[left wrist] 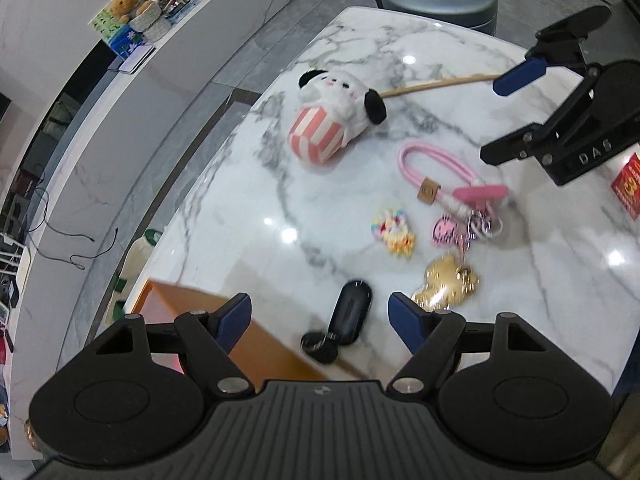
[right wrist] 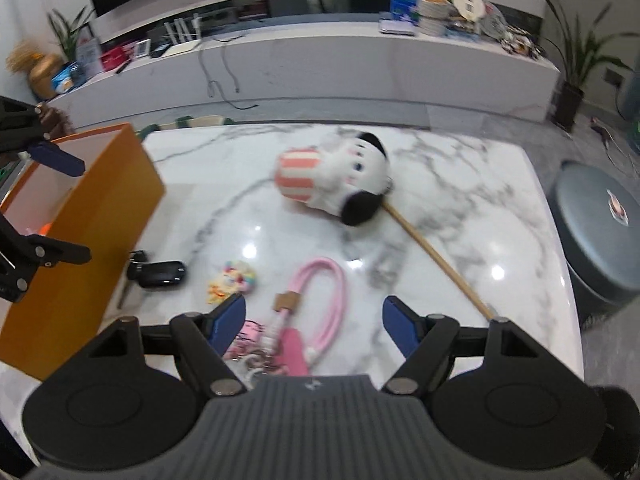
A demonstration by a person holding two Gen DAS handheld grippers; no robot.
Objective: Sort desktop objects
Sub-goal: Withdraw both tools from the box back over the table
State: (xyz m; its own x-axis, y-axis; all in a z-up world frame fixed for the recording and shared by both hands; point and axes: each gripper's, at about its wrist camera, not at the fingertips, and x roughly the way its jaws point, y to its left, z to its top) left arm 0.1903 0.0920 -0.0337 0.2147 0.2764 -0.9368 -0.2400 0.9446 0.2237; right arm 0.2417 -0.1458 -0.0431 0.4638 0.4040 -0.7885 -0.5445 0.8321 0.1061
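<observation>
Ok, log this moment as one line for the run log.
left gripper: open, empty, above black oval key fob | right gripper: open, empty, above pink looped cord | orange cardboard box: on white marble table

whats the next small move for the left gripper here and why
Probably lower the left gripper onto the black key fob and close on it. Its jaws are open and empty, the fob lies flat on the marble table almost between the fingertips, and the orange box stands right beside it, so the carry would be short. The right gripper, also open, hangs over the pink strap.
</observation>
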